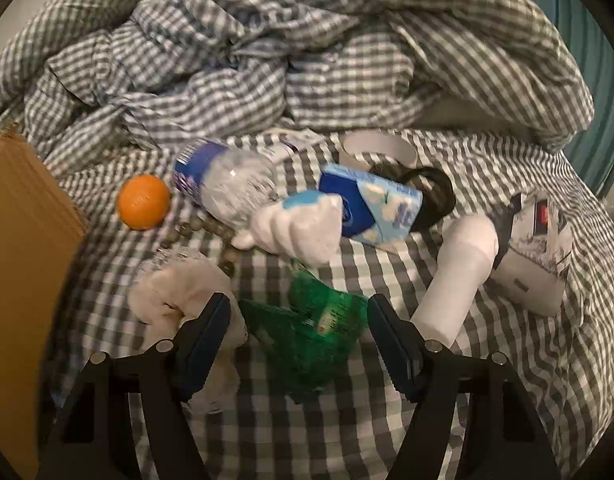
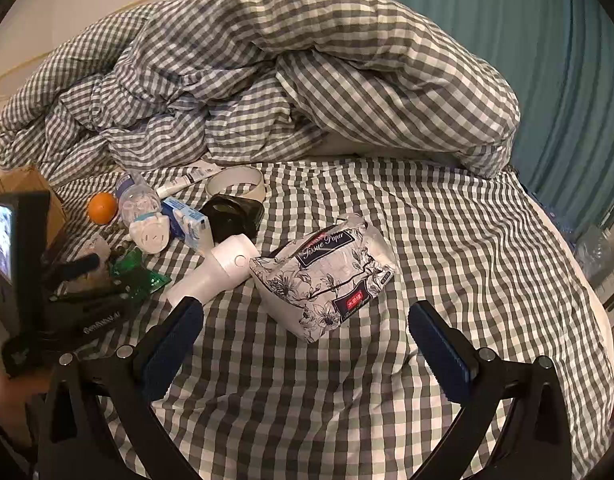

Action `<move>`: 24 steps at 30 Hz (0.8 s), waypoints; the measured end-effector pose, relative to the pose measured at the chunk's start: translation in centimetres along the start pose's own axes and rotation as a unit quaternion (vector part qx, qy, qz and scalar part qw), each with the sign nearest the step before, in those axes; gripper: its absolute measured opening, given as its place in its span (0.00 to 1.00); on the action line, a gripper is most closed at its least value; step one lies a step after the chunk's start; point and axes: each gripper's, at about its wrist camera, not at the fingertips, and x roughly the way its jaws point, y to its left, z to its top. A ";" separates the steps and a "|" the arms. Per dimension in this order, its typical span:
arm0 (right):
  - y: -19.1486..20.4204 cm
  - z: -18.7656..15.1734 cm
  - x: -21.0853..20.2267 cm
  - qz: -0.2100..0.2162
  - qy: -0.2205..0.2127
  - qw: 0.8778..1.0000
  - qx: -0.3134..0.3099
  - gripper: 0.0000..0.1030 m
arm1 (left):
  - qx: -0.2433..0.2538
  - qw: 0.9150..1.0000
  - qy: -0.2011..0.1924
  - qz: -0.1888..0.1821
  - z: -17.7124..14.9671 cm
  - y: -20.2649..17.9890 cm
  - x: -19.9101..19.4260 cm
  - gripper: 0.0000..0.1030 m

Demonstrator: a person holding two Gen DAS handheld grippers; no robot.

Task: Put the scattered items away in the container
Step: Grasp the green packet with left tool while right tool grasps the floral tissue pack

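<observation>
Scattered items lie on a checked bedsheet (image 2: 387, 380). In the left wrist view my left gripper (image 1: 299, 304) is open, its jaws on either side of a green plastic packet (image 1: 319, 328), not touching it. Around it lie an orange (image 1: 143, 201), a clear bottle (image 1: 227, 184), a white plug adapter (image 1: 303, 228), a blue carton (image 1: 371, 208), a white cylinder (image 1: 459, 268) and crumpled white tissue (image 1: 175, 292). The cardboard box (image 1: 23, 280) stands at the left. In the right wrist view my right gripper (image 2: 303, 312) is open just before a tissue paper pack (image 2: 323, 276). The left gripper (image 2: 83, 276) shows there over the green packet (image 2: 141, 272).
A crumpled checked duvet (image 2: 307, 80) is piled at the back of the bed. A tape roll (image 2: 235, 182), a white tube (image 2: 183, 184), a black object (image 2: 231, 216) and a string of beads (image 1: 195, 232) lie among the items. A teal curtain (image 2: 527, 60) hangs at the right.
</observation>
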 end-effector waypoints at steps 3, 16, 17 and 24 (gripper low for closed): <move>0.3 0.2 0.1 -0.001 -0.010 1.000 -0.009 1.00 | 0.000 1.000 0.019 0.000 -0.2 -0.2 1.2 0.69; -0.1 0.4 4.1 -0.006 0.001 1.000 -0.009 1.00 | -0.015 1.000 0.019 -0.015 -0.4 0.1 0.6 0.31; -0.3 0.5 4.5 -0.008 0.003 1.000 -0.007 1.00 | -0.017 1.000 0.016 -0.017 -0.3 0.2 0.1 0.31; -0.9 1.4 7.9 0.003 0.032 0.999 0.008 1.00 | -0.016 1.000 -0.005 -0.012 0.2 0.8 -2.8 0.31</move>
